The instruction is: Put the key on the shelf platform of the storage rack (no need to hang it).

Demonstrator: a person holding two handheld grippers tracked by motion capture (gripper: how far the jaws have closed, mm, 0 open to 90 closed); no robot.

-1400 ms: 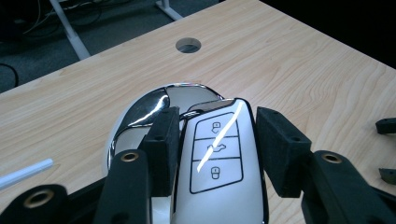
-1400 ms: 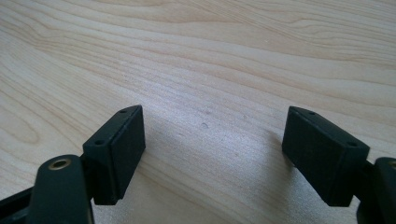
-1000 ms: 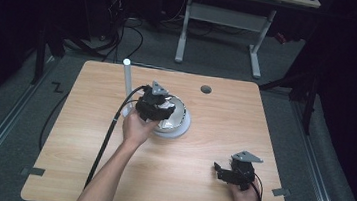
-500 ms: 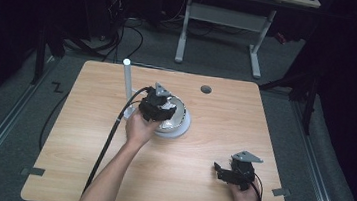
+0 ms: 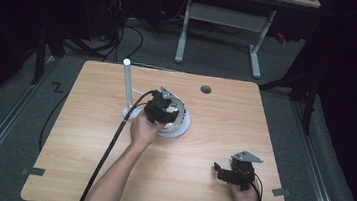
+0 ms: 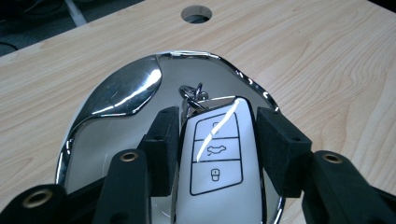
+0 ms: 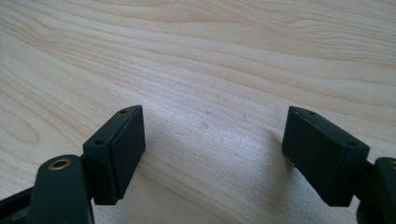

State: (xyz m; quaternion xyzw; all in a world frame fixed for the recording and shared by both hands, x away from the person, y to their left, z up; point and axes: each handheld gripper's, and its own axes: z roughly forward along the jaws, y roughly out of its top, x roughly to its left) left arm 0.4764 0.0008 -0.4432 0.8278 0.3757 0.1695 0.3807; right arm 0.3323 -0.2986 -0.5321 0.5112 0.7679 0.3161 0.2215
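Observation:
A white car key fob (image 6: 217, 158) with three button icons and a small metal ring (image 6: 192, 92) at its far end sits between the jaws of my left gripper (image 6: 217, 135). Both pads press its sides, so the gripper is shut on it. Directly under the fob lies a shiny chrome dish (image 6: 121, 93). From the high view, the left gripper (image 5: 163, 110) is over that dish (image 5: 181, 127) near the table's middle. Whether the fob rests on the dish I cannot tell. My right gripper (image 5: 219, 169) lies low at the front right, its jaws (image 7: 212, 149) open over bare wood.
A white upright post (image 5: 127, 82) on a small base stands just left of the dish, close to the left gripper's cable. A round cable hole (image 5: 206, 89) lies in the tabletop beyond the dish. The wooden table (image 5: 83, 171) ends close behind the right hand.
The left gripper has sunk a little and shifted slightly right over the dish, still holding the key fob. The right gripper has stayed put.

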